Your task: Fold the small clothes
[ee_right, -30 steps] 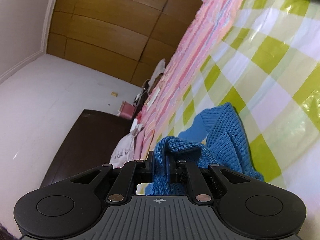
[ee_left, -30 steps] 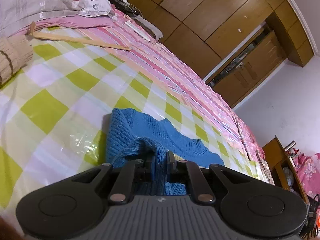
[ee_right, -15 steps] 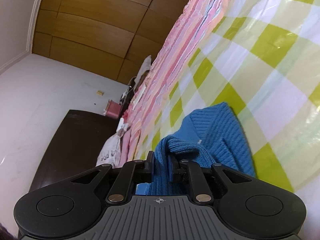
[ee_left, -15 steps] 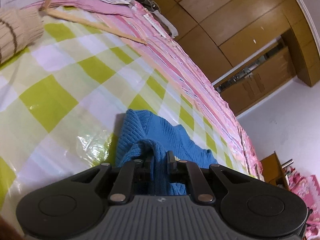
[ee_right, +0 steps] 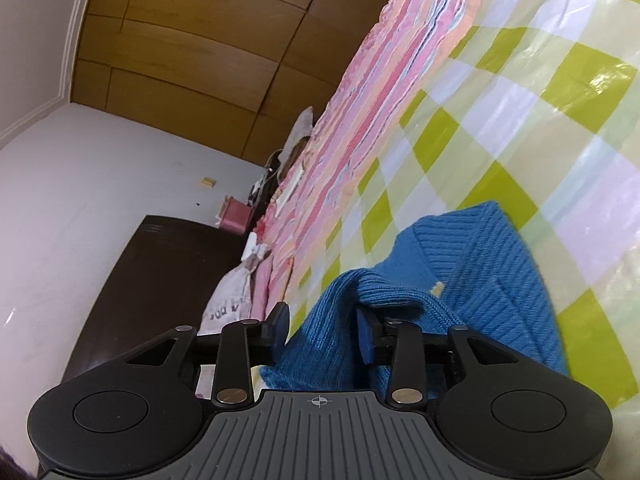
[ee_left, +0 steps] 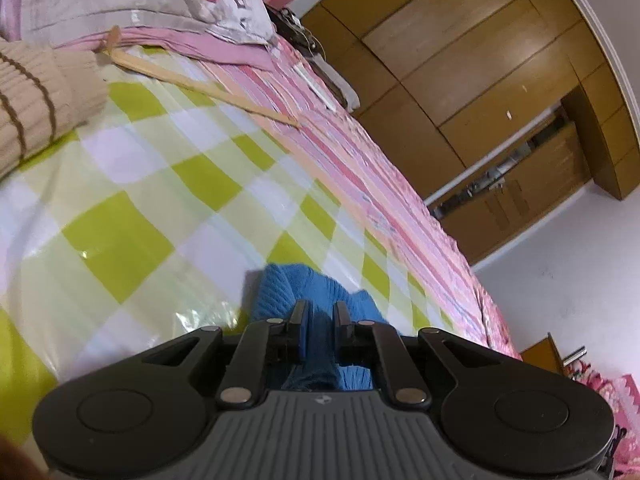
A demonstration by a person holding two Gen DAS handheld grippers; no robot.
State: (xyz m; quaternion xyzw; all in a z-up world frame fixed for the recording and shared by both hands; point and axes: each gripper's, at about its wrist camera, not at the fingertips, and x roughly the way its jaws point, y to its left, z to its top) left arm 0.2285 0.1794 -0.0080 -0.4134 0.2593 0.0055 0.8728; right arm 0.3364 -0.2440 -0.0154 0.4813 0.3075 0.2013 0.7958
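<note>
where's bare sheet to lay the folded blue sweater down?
Free: the green-and-white checked plastic sheet between the blue knit sweater, the beige striped knit and the wooden stick. In the right wrist view, more bare checks beyond the sweater. Crowded: the pillow end.

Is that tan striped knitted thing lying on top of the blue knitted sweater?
No: the tan knitted garment with brown stripes lies apart on the green checked cover, far from the blue knitted sweater.
</note>
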